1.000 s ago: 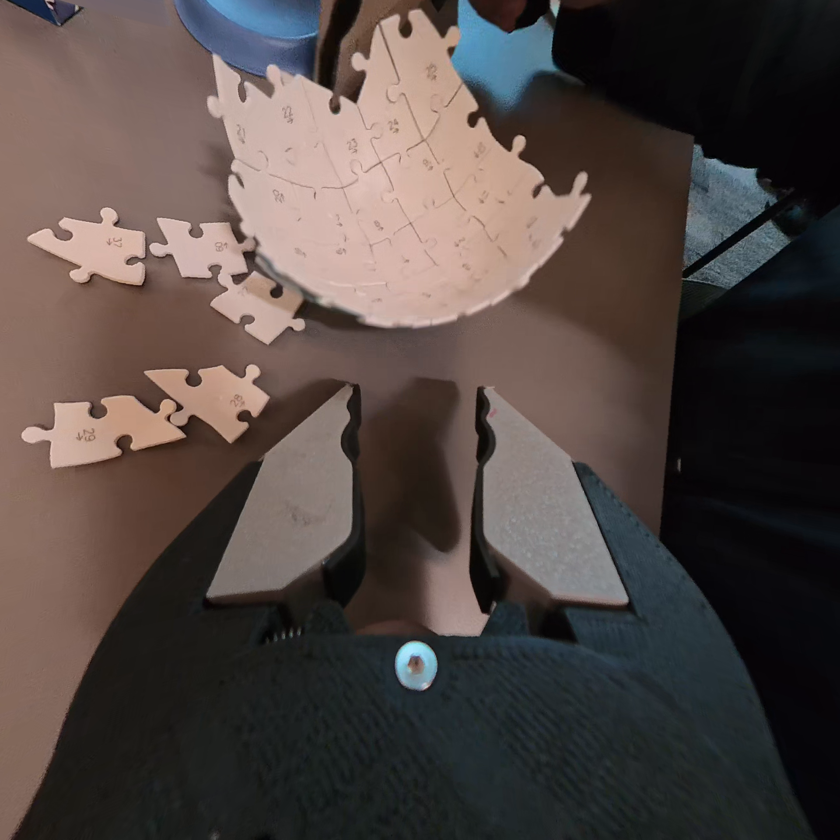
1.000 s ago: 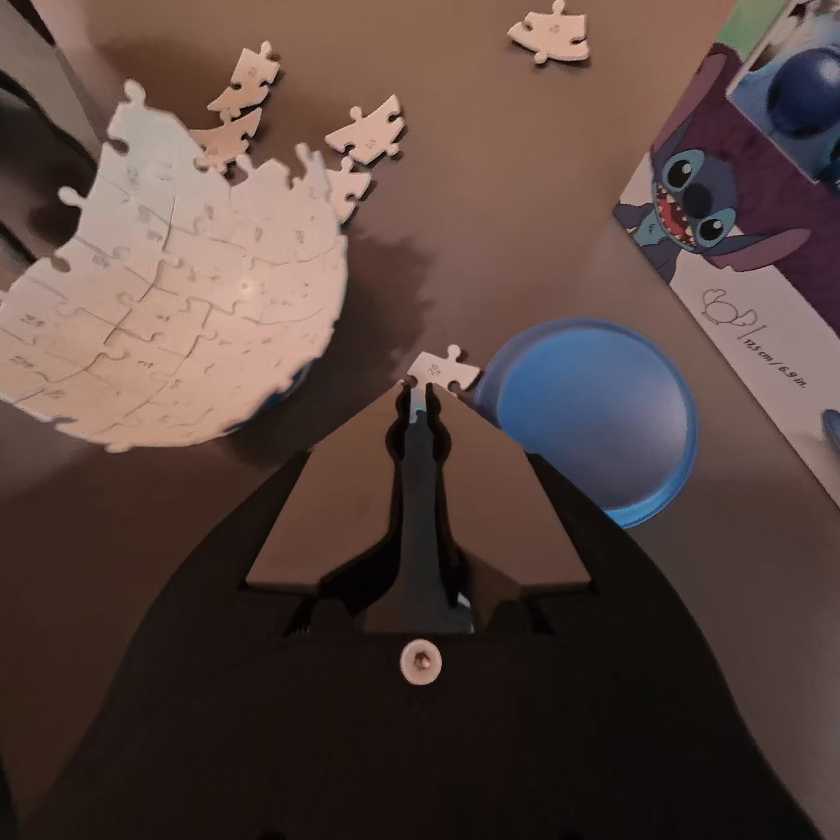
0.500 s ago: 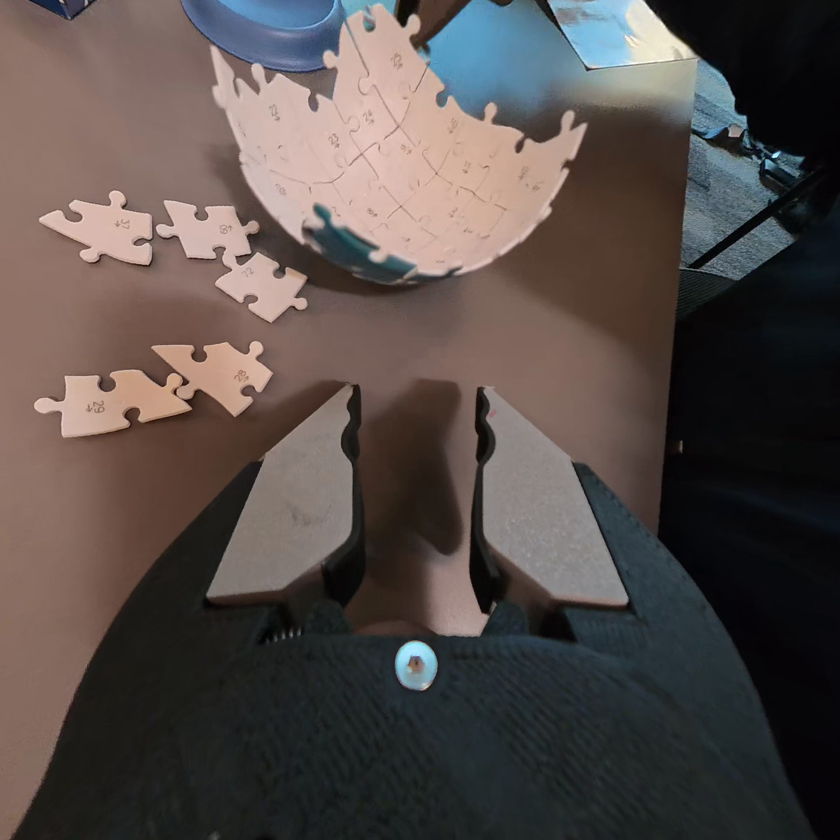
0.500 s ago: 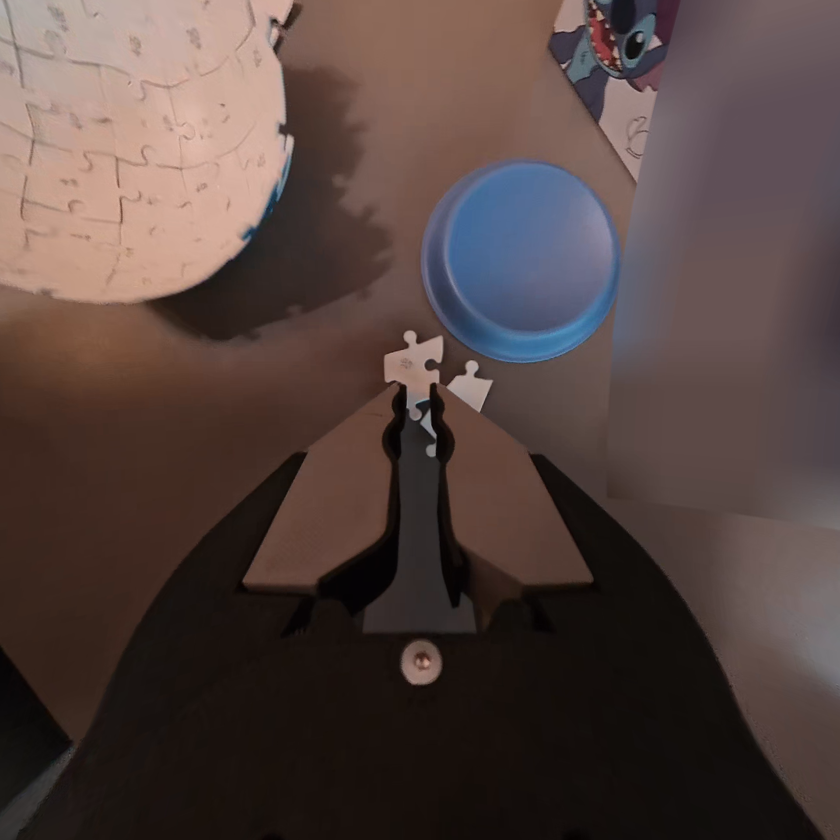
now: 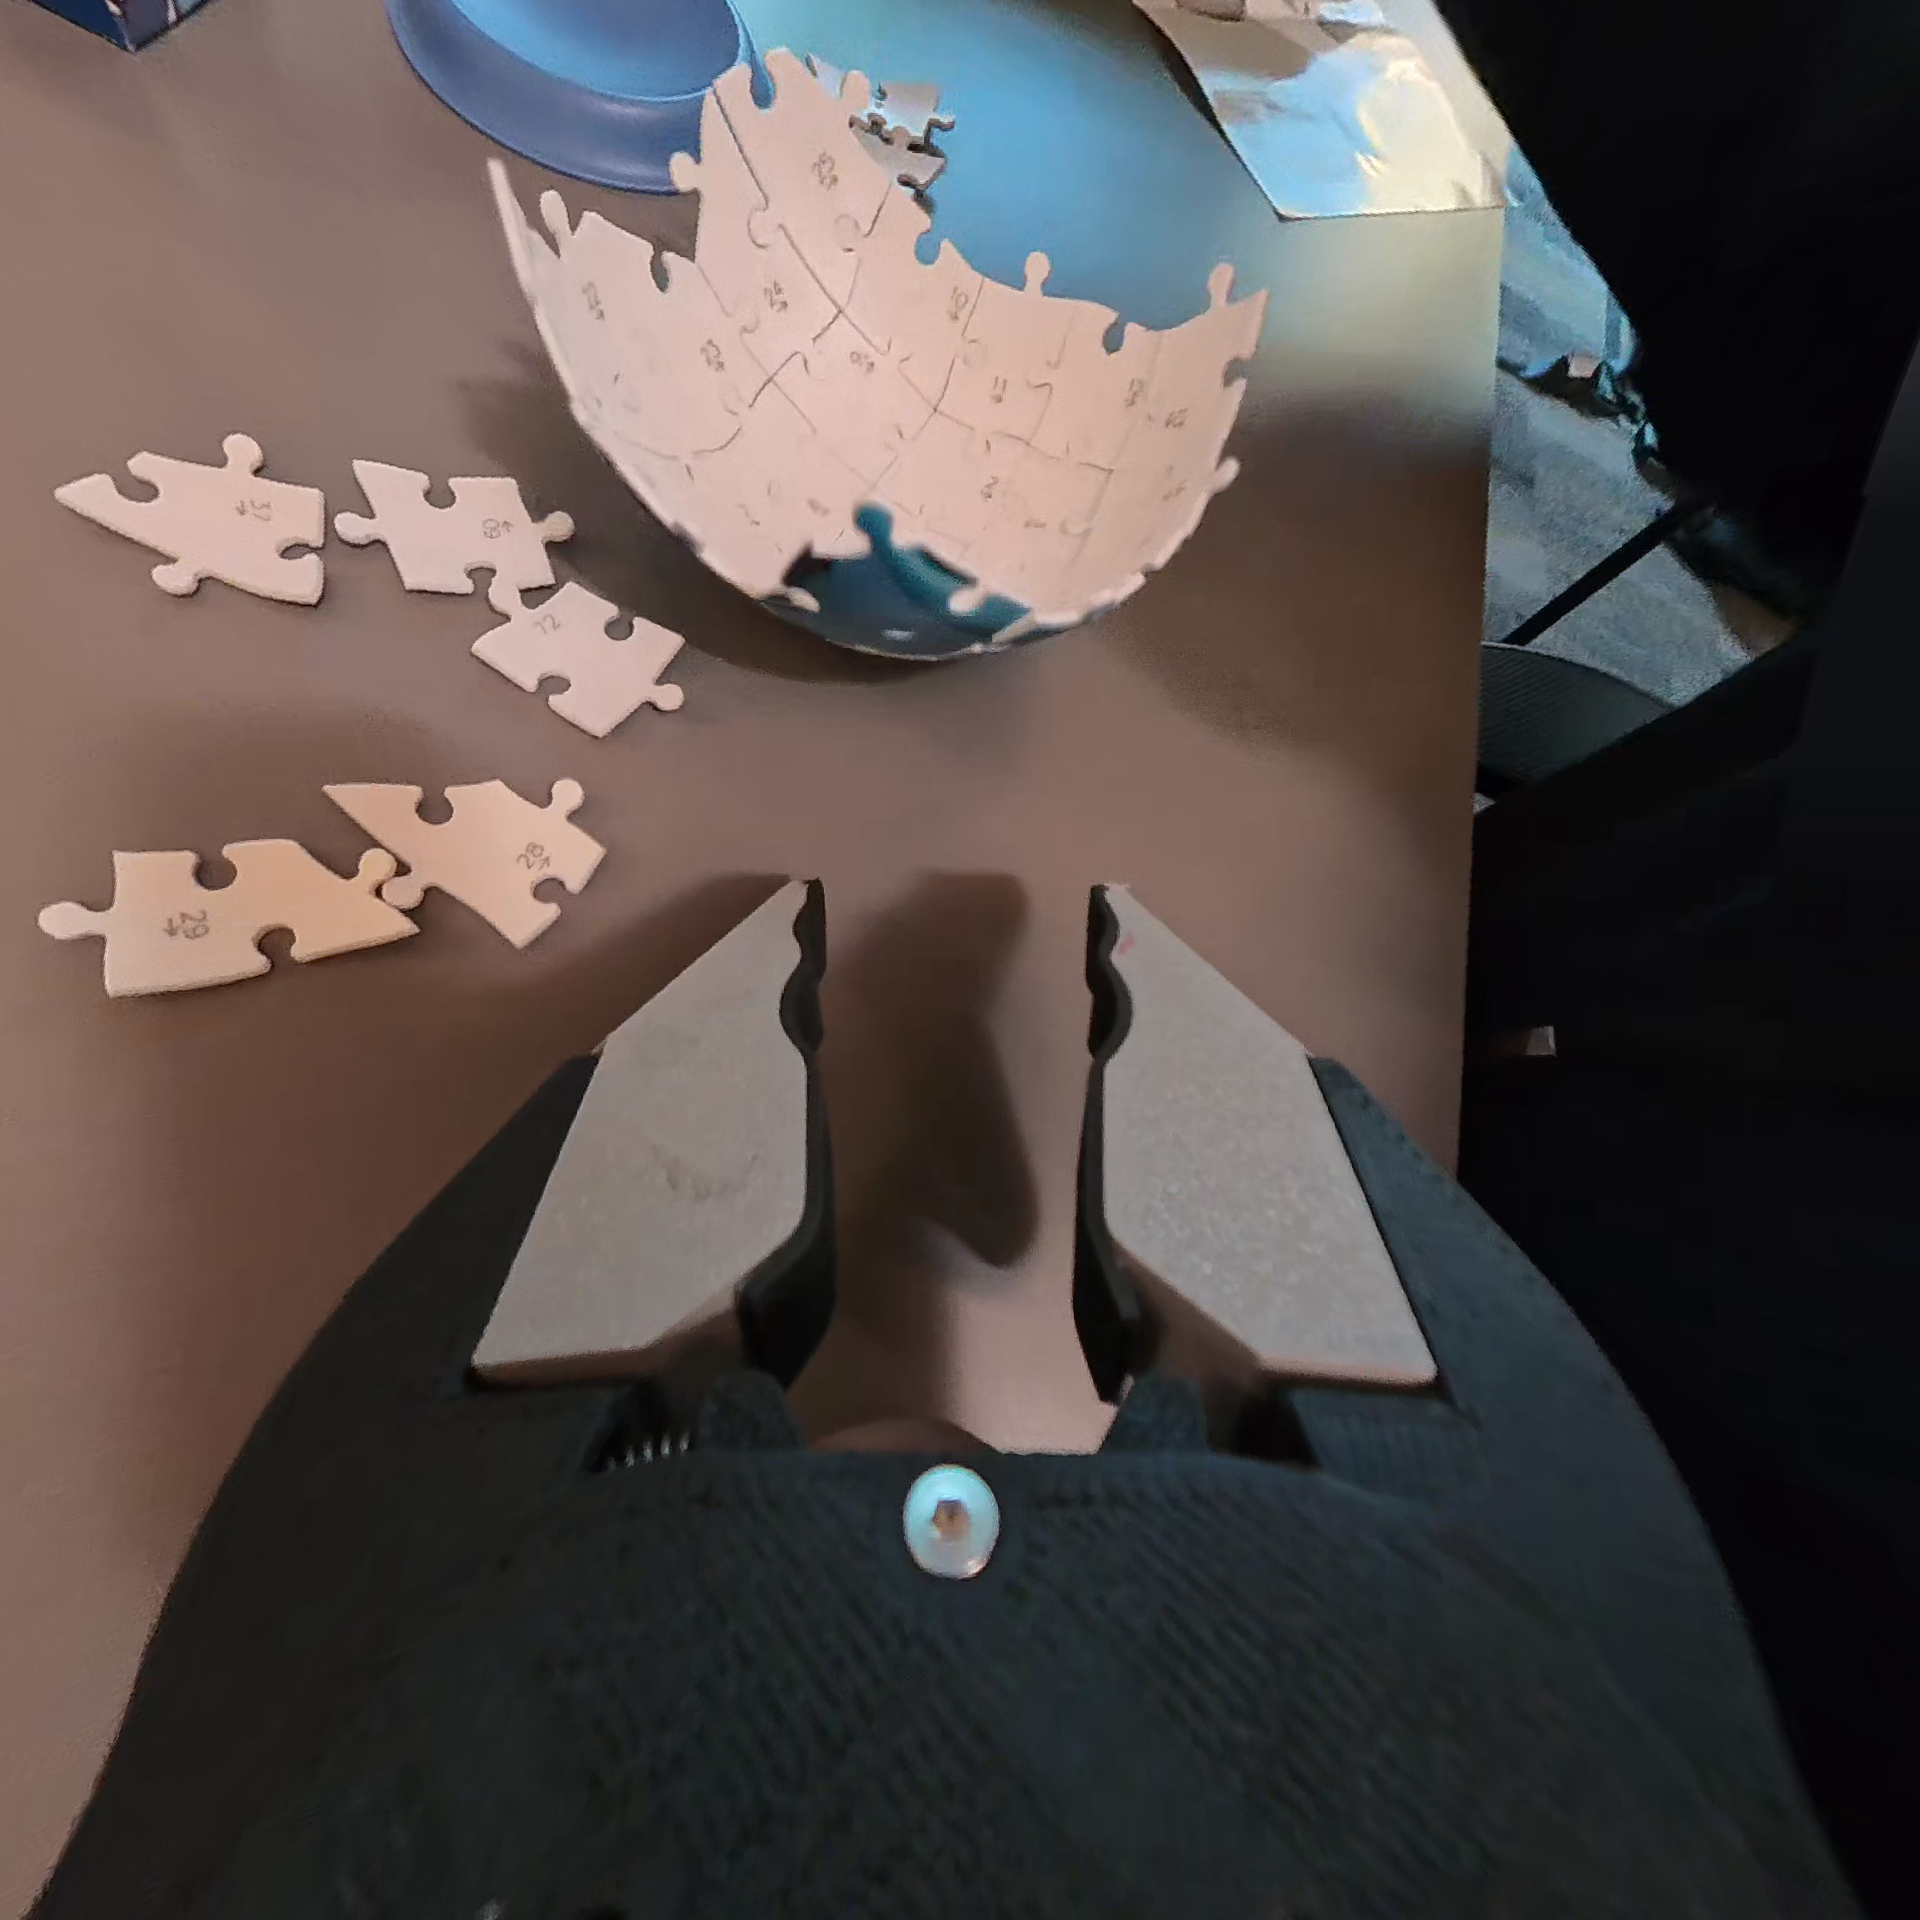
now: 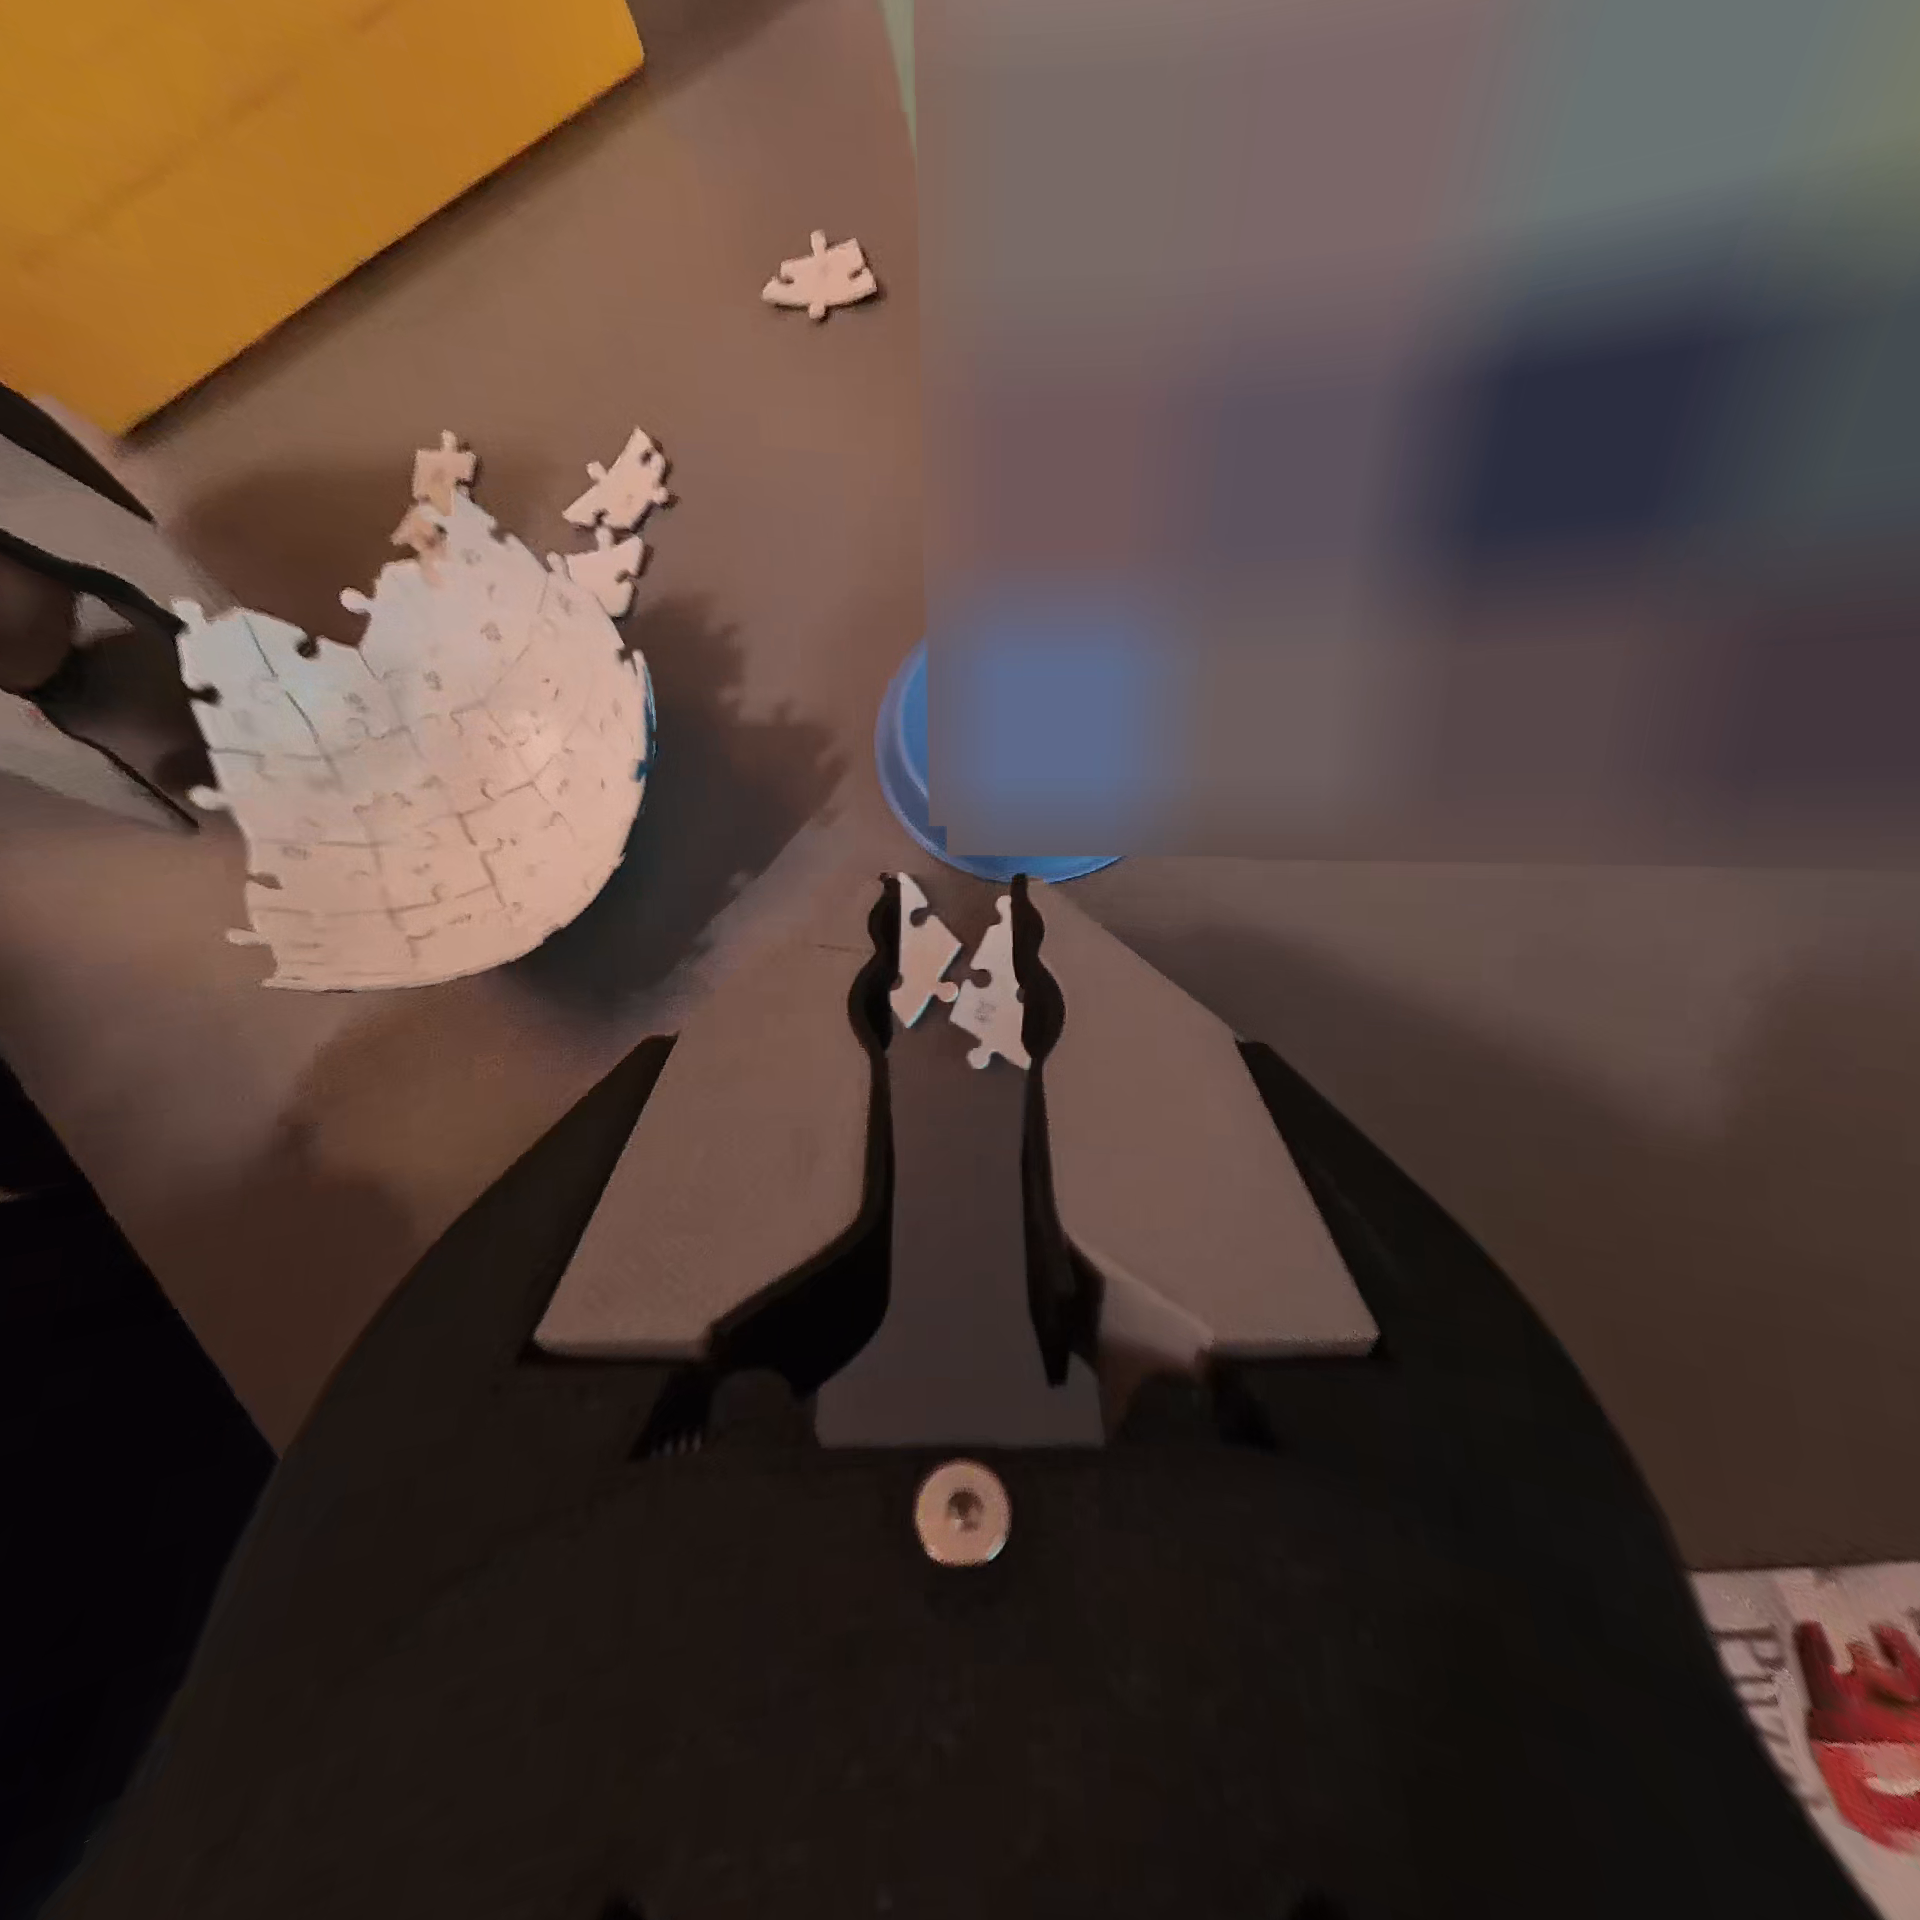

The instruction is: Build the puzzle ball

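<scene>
On the brown table, ball shell (image 5: 883, 416): half-built bowl, hollow tilted up so its toothed rim is reachable.
Spare pieces (image 5: 457, 530): spread singly beside it, blank side up, easy to pick.
Left gripper (image 5: 951, 904): parted, empty, short of the shell.
Right gripper (image 6: 951, 883): parted around two pieces (image 6: 961, 977); grip uncertain.
Blue stand (image 5: 582, 83): behind the shell.
</scene>
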The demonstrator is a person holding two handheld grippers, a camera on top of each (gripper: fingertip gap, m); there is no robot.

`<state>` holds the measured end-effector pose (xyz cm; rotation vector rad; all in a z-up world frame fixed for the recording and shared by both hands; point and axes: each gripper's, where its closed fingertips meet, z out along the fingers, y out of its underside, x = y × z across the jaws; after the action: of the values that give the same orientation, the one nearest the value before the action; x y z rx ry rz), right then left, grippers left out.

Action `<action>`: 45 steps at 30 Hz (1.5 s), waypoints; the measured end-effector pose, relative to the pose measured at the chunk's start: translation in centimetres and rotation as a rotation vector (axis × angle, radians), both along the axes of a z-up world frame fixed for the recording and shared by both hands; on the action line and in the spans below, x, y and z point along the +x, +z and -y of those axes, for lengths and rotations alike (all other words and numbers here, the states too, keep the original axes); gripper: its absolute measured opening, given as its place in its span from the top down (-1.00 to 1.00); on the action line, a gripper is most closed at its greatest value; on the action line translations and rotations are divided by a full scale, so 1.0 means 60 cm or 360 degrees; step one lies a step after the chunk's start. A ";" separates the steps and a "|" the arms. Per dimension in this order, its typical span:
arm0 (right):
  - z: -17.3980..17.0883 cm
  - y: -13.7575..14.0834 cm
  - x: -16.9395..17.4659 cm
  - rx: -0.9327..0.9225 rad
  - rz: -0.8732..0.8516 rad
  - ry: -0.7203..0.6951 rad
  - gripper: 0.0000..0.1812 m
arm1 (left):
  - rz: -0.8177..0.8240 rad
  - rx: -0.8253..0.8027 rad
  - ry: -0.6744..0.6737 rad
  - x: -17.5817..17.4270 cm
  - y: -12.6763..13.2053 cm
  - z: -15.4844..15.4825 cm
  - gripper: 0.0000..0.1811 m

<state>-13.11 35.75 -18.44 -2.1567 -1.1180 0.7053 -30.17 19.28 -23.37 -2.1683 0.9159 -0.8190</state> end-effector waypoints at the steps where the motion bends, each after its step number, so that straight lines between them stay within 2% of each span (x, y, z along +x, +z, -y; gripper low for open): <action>1: 0.003 0.006 0.004 -0.0001 -0.0041 -0.0018 0.81 | -0.0013 0.0017 -0.0006 0.001 0.001 0.000 0.46; 4: 0.004 0.003 0.014 -0.0033 -0.0158 -0.0097 0.80 | -0.0019 0.0041 -0.0010 0.002 -0.003 0.001 0.47; 7: 0.015 -0.029 0.009 -0.0217 -0.0211 -0.0134 0.72 | 0.0032 0.0005 -0.0002 0.000 0.000 0.001 0.46; 10: 0.026 -0.062 0.012 -0.0251 -0.0153 -0.0214 0.71 | 0.0058 0.0001 0.0016 -0.005 0.003 -0.005 0.46; 13: 0.046 -0.071 -0.003 -0.0326 -0.0239 -0.0290 0.70 | 0.0063 0.0007 0.0024 -0.007 0.004 -0.005 0.46; 15: 0.053 -0.071 -0.013 -0.0328 -0.0264 -0.0330 0.69 | 0.0058 0.0016 0.0022 -0.006 0.004 -0.005 0.46; 18: 0.047 -0.085 -0.013 -0.0204 -0.0115 -0.0380 0.70 | 0.0049 0.0023 0.0014 -0.006 0.003 -0.003 0.46; 20: 0.044 -0.098 -0.017 -0.0155 -0.0013 -0.0347 0.77 | 0.0046 0.0028 0.0007 -0.005 0.004 -0.001 0.46; 25: 0.028 -0.100 -0.043 -0.0080 0.0105 -0.0120 0.74 | 0.0068 0.0037 0.0005 -0.006 0.007 0.001 0.46; 29: 0.002 -0.092 -0.033 0.0035 0.0271 -0.0075 0.70 | 0.0070 0.0041 0.0003 -0.007 0.008 0.004 0.46; 32: 0.010 -0.084 -0.036 0.0025 0.0219 -0.0078 0.70 | 0.0099 0.0019 0.0004 -0.008 0.009 0.004 0.46; 37: 0.033 -0.101 -0.057 -0.0049 0.0102 -0.0057 0.72 | 0.0128 -0.0022 -0.0014 -0.006 0.009 0.006 0.46; 45: 0.041 -0.102 -0.055 -0.0024 0.0141 -0.0020 0.86 | 0.0127 -0.0022 -0.0016 -0.006 0.009 0.007 0.46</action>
<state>-16.41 33.32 -24.57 -2.2247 -1.1472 0.6195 -30.54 18.87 -22.86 -2.1285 0.8837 -0.9128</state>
